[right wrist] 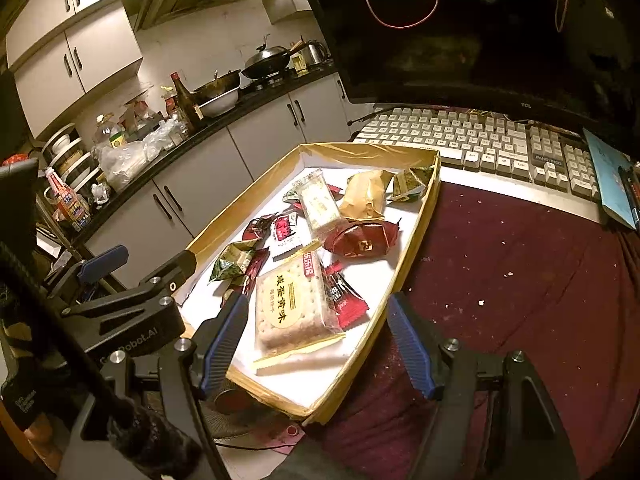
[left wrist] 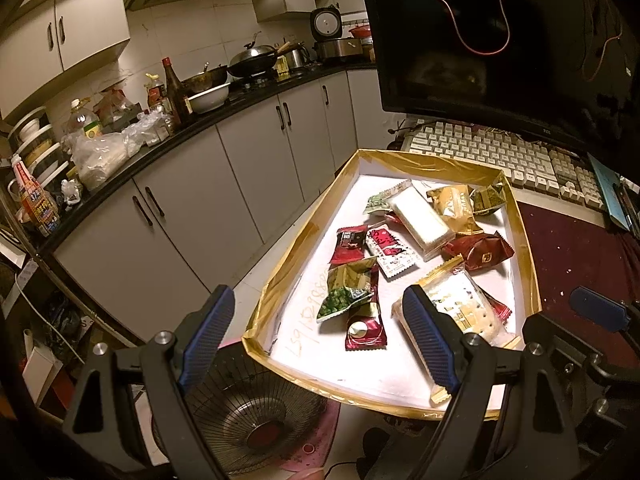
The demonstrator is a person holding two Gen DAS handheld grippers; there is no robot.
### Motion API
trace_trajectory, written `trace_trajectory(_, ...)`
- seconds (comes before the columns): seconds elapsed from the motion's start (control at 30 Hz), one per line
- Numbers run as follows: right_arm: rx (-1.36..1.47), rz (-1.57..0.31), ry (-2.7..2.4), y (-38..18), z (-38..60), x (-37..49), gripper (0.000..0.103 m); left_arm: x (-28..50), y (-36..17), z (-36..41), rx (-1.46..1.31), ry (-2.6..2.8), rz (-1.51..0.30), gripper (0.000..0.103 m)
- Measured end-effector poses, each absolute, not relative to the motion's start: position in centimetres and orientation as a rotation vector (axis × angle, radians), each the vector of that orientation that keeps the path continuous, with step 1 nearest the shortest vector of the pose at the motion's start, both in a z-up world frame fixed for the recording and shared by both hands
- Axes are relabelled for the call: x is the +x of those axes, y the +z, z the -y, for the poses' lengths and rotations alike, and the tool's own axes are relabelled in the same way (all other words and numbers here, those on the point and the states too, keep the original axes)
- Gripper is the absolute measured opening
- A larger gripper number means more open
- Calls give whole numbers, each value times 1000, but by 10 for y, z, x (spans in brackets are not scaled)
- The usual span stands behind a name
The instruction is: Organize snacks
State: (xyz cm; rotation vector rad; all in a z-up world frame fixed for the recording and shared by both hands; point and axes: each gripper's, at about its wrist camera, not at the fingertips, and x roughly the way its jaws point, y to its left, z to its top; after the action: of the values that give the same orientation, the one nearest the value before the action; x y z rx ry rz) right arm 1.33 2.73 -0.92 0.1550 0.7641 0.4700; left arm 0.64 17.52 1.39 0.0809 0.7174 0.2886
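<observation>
Tray (right wrist: 416,236): on the tablecloth (right wrist: 520,264), before the keyboard (right wrist: 460,136).
Snack packets (right wrist: 352,208): in the tray, toward its far end.
Cracker pack (right wrist: 290,304): in the tray, nearest end.
Counter (left wrist: 160,148): left of the tray.

Left gripper (left wrist: 320,340) open and empty above near edge of snack tray (left wrist: 528,264).

Shallow gold-rimmed tray, white floor, sits on dark red cloth (left wrist: 568,240) beside a white keyboard (left wrist: 500,152) under a dark monitor (left wrist: 480,40). Loose snacks inside: cracker pack (left wrist: 468,304) just behind the right blue finger pad (left wrist: 428,340), green pea packet (left wrist: 348,292) overlapping a dark red packet (left wrist: 366,328), red-white sachet (left wrist: 390,252), long white bar (left wrist: 420,216), gold pouch (left wrist: 456,204), maroon pouch (left wrist: 480,252). Fan grille (left wrist: 256,420) below the jaws. Right gripper (left wrist: 600,308) partly visible at the right edge; jaw state unclear here. Grey kitchen cabinets (left wrist: 180,208) on the left.
</observation>
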Motion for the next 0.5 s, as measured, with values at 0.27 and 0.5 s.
trace_trajectory(0.27, 152, -754, 469, -9, -27, 13, 72, 6, 16, -176, 90, 304, -703, 86)
trace_trajectory(0.5, 149, -747, 472, -9, -26, 13, 72, 8, 16, -174, 97, 307, -703, 86)
